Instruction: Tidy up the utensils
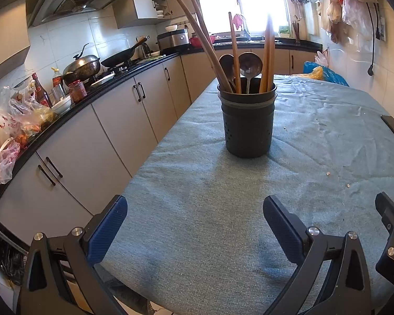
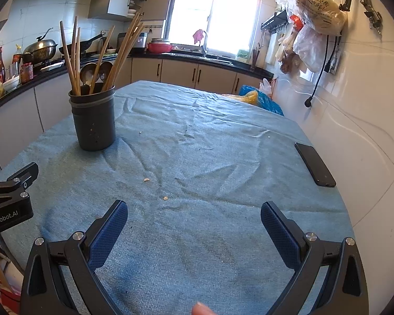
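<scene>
The holder (image 1: 247, 120) is standing upright on the cloth (image 1: 197, 210), dead ahead of my left gripper (image 1: 194, 225) and well apart from it. In the right wrist view the same holder (image 2: 93, 123) is sitting off to the left. It is carrying chopsticks (image 1: 197, 42) and two metal spoons (image 1: 250, 63), all leaning against the rim, handles or tips up.

I am seeing no loose utensil on the cloth in either view, only a few crumbs (image 2: 165, 198) and a phone (image 2: 315, 164) lying near the wall side.

Both tongs are spread wide and gripping nothing: left fingers (image 1: 106, 231) are framing bare cloth, and my right gripper (image 2: 194, 229) is doing the same. Both are hovering at the near edge of the table.

I am judging this as either the very start or the very end: everything is already in the holder, so the pictures are not telling me which. If sorting is still to come, the next move is calling for one gripper to steady the holder while the other is reaching over the rim for a single stick. The leaning, crowded sticks are making a clean pinch tricky, and the holder may tip.
</scene>
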Demonstrator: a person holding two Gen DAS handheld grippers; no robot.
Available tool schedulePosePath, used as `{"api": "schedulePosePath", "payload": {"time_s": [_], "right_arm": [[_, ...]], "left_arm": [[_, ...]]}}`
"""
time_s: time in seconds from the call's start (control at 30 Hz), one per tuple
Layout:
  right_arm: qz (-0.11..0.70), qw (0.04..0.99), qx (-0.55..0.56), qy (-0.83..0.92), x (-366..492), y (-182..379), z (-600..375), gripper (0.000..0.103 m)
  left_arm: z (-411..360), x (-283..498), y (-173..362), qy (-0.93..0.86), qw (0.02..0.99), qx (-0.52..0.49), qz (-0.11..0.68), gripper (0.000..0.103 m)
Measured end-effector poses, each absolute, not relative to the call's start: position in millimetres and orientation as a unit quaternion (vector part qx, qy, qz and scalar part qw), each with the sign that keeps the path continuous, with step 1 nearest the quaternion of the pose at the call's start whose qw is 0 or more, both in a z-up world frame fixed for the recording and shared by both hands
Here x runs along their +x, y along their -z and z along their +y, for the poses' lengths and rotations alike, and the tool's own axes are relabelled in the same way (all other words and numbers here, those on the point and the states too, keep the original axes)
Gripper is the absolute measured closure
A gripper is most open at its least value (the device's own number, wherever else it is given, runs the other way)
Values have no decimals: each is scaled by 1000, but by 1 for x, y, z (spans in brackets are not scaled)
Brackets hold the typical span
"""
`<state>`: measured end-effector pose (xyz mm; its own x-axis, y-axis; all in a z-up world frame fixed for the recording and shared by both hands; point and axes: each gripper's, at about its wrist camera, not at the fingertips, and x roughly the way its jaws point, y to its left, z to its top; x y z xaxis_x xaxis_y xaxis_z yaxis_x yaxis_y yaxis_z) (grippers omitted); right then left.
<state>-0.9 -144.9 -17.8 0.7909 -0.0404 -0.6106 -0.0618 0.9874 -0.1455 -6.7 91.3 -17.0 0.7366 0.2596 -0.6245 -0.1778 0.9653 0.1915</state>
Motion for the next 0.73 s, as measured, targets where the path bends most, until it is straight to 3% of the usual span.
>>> {"api": "schedulePosePath", "payload": {"time_s": [0.73], "right_arm": [[345,938,-48,2,8,21,-164,0]], "left_arm": [[86,-13,11,-108,938,69,323,0]]}}
